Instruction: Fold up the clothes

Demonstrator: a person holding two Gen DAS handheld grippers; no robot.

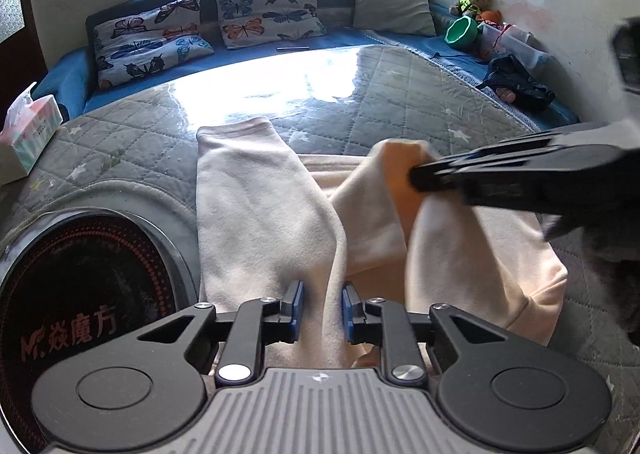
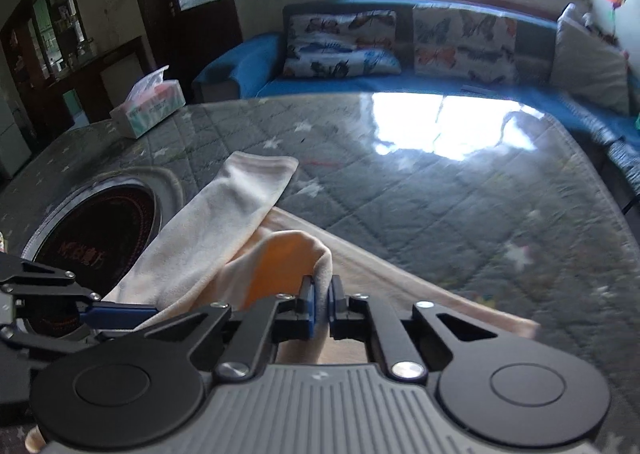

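Observation:
A cream long-sleeved garment [image 1: 260, 206] lies on the quilted grey table cover, one sleeve stretched away from me. My left gripper [image 1: 322, 308] hangs low over the garment with its jaws open and a ridge of cloth rising between the blue pads, not pinched. My right gripper [image 2: 320, 308] is shut on the other sleeve's cuff [image 2: 288, 258] and holds it lifted, the orange lining showing. In the left wrist view the right gripper [image 1: 416, 176] reaches in from the right with that cuff [image 1: 396, 170]. The stretched sleeve also shows in the right wrist view [image 2: 224, 218].
A round black induction hob [image 1: 68, 294] is sunk in the table left of the garment; it also shows in the right wrist view [image 2: 96, 230]. A tissue box [image 1: 28, 130] stands at the table's left edge. A blue sofa [image 1: 280, 42] with butterfly cushions lies beyond.

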